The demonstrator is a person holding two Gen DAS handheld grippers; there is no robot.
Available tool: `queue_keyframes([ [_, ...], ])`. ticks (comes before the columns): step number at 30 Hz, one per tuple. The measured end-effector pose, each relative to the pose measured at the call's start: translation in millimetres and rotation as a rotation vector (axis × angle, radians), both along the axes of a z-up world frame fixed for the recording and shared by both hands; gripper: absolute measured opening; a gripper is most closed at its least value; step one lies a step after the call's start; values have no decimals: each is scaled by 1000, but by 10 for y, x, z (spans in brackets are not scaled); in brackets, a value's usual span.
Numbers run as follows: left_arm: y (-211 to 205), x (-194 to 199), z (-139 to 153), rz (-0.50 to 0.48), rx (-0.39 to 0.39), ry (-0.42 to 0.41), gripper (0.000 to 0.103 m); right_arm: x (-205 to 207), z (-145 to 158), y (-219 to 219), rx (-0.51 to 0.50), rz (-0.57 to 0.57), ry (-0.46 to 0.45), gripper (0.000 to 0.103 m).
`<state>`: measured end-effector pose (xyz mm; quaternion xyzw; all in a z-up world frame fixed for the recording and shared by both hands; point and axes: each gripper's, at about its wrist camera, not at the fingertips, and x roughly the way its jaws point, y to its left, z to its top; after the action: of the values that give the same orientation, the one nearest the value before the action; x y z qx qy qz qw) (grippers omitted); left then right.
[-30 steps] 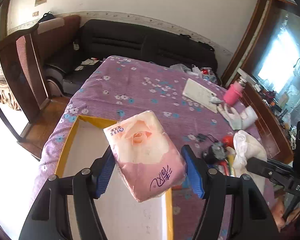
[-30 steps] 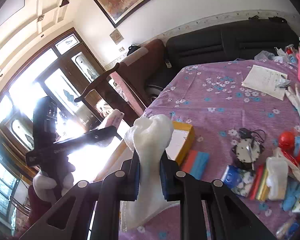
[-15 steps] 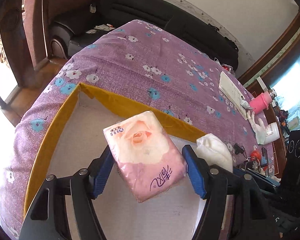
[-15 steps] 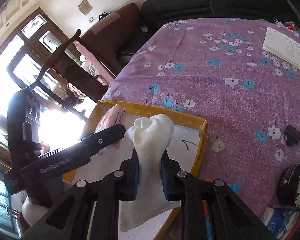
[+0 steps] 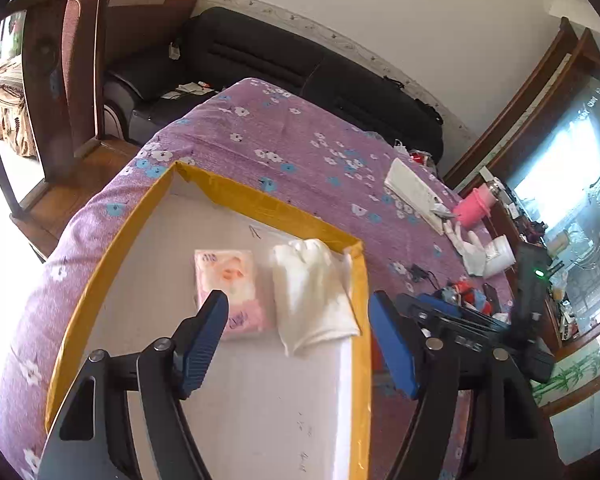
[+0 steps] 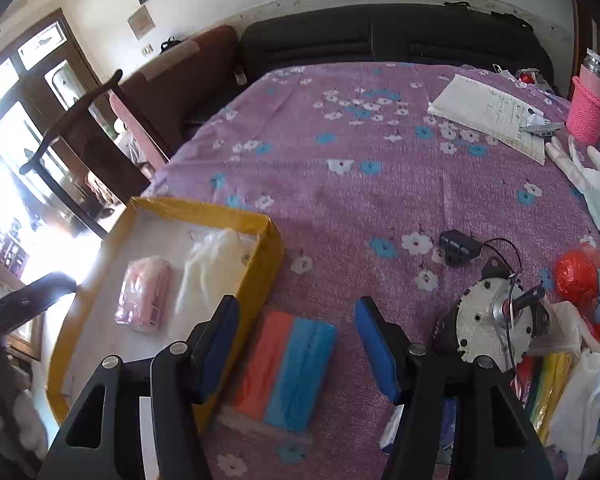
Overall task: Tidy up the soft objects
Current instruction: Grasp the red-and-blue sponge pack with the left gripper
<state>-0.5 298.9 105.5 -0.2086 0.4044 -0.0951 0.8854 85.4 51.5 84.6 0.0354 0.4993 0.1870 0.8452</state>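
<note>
At the left of the table (image 6: 340, 184) sits the yellow-rimmed box (image 5: 112, 264), and two soft things already lie flat on its white floor: the pink tissue pack (image 5: 230, 284) and, just beside it on the right, the white cloth (image 5: 312, 296), whose far end lies against the box's right wall. The left gripper (image 5: 296, 340) hangs above them with its jaws opening and nothing between them; the pack shows just past its left finger, not held.

Further right, outside the box and just beside its wall, lies an orange-and-blue sponge (image 6: 288, 364). The right gripper (image 6: 296, 344) is over it, jaws opening, nothing pressed by the pads; the sponge lies in the gap below them.

This looks like the turn from dropping to fetching. If the sponge is next, the right gripper should come straight down with both pads astride its short width, clear of the box wall, and close gently, since it will squash. The left gripper is best lifted clear of the box first.

At the far right is a heap: a motor (image 6: 488, 320), red foil (image 6: 576, 276) and more white cloth (image 6: 588, 396). Only the soft items belong in the box.
</note>
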Motion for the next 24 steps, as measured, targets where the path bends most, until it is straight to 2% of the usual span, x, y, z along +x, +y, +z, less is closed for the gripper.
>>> queue_keyframes([
  [5, -239, -446, 166, -25, 31, -75, 75, 76, -248, 216, -69, 30, 52, 57],
  [6, -286, -519, 193, -30, 44, -92, 75, 92, -306, 241, -80, 29, 66, 50],
  [7, -325, -573, 211, -33, 56, -104, 75, 90, -340, 248, -78, 31, 72, 48],
  [9, -390, -668, 229, -42, 73, -122, 75, 35, -322, 220, -76, 32, 60, 40],
  [12, -499, -758, 213, -77, 82, -131, 75, -171, -287, 180, -85, 51, 69, 34],
  [16, -618, -842, 162, -106, 94, -144, 75, -548, -270, 146, -84, 86, 83, 33],
  [20, -720, -933, 71, -135, 65, -119, 75, -913, -255, 59, -58, 118, 126, 33],
  [24, -962, -1031, -18, -194, 86, -96, 76, -1217, -215, -193, -16, 139, 143, 34],
])
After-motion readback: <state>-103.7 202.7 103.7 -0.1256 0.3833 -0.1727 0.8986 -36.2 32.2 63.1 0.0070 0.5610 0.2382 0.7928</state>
